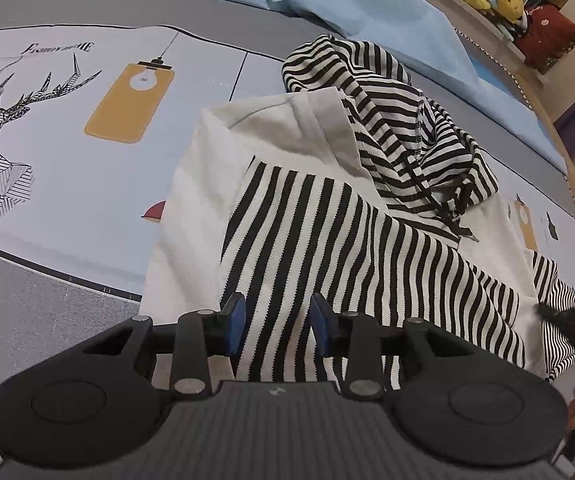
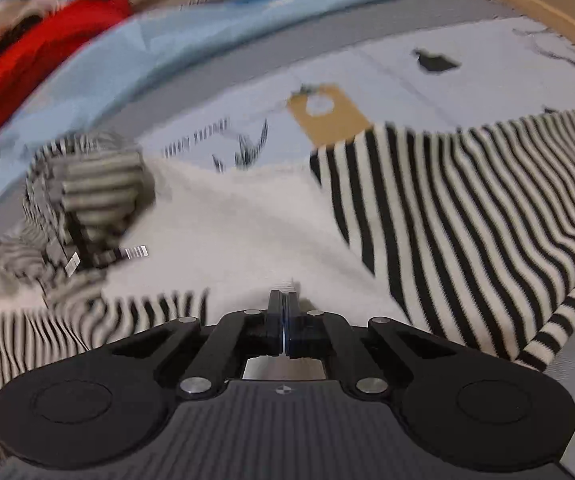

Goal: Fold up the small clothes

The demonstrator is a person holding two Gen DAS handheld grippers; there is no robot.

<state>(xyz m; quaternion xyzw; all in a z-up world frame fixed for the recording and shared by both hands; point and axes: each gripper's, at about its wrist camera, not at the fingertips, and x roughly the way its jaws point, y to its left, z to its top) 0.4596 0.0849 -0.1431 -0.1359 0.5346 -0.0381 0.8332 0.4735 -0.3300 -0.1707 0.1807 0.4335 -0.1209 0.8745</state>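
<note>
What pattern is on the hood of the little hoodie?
The hood has black-and-white stripes, while the hoodie's body is plain white. The left wrist view shows it best.

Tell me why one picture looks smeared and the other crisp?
Right wrist view: motion blur smears the hood and bedsheet print, though the shut right gripper stays sharp. Left wrist view: crisp stripes on the hoodie, open left gripper; fisheye bends edges.

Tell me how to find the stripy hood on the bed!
Start at the big bedsheet printed with a deer and yellow lamps. On it lies a white sweatshirt with black-and-white striped sleeves. The crumpled striped fabric hood sits at the sweatshirt's far end; unlike the flat sleeves, it is bunched up, with thinner stripes and a dark drawstring.
</note>
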